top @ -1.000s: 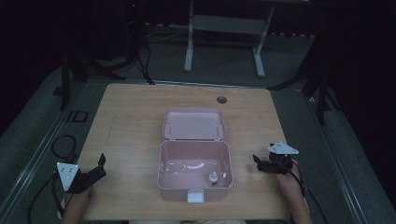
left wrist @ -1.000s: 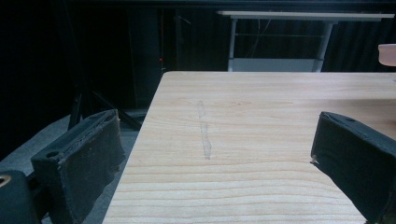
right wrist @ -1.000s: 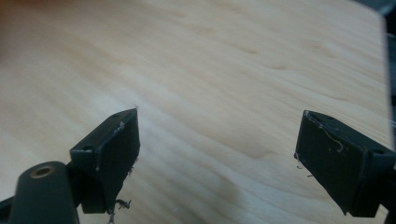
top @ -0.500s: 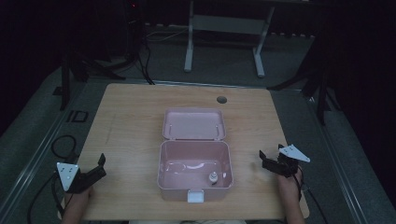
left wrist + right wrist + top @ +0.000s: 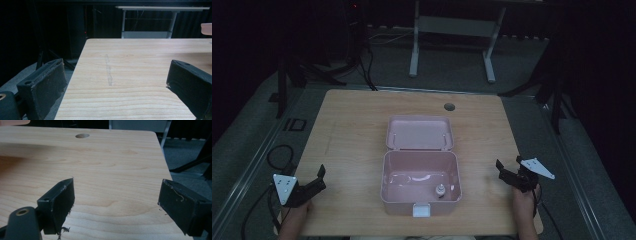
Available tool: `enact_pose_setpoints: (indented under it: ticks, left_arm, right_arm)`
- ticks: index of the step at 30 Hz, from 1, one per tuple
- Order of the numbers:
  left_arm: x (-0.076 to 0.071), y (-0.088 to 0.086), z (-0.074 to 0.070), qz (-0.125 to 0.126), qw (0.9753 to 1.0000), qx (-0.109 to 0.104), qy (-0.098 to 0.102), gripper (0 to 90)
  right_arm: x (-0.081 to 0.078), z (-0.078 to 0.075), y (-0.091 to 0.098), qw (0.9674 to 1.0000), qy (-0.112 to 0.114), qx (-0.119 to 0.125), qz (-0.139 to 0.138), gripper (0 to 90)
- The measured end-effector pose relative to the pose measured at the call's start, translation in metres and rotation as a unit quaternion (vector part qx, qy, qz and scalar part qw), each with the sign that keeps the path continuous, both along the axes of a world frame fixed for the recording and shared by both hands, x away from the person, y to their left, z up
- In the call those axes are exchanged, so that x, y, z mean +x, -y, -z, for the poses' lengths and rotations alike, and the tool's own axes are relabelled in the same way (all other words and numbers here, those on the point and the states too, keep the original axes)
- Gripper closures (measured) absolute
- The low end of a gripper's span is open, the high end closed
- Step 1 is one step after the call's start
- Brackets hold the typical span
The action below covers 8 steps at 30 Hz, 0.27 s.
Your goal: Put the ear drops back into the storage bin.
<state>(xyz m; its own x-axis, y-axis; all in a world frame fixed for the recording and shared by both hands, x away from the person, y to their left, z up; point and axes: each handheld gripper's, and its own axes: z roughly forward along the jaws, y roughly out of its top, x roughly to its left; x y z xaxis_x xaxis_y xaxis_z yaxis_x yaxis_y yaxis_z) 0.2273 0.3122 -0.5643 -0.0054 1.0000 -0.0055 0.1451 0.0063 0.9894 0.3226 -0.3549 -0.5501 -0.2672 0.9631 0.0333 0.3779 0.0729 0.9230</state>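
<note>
An open pink plastic box sits mid-desk; the left hand-held gripper at eight o'clock and right hand-held gripper at four o'clock are spread, empty.

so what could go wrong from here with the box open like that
The small item sits loose in the pink box, near its front right corner; a knock to the box could roll it. The lid lies open toward the far side, so a gripper reaching over may catch it. The left gripper and right gripper are both open near the table edges, cables trailing.
</note>
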Motion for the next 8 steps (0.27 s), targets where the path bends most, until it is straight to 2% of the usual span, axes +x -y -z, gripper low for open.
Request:
enact_pose_setpoints:
  ticks: [8]
  left_arm:
    - [0.0001, -0.0001, -0.0001, -0.002, 1.0, -0.001, -0.001, 2.4]
  right_arm:
    - [0.0023, 0.0021, -0.0046, 0.9996, -0.013, -0.024, -0.004, 13.1]
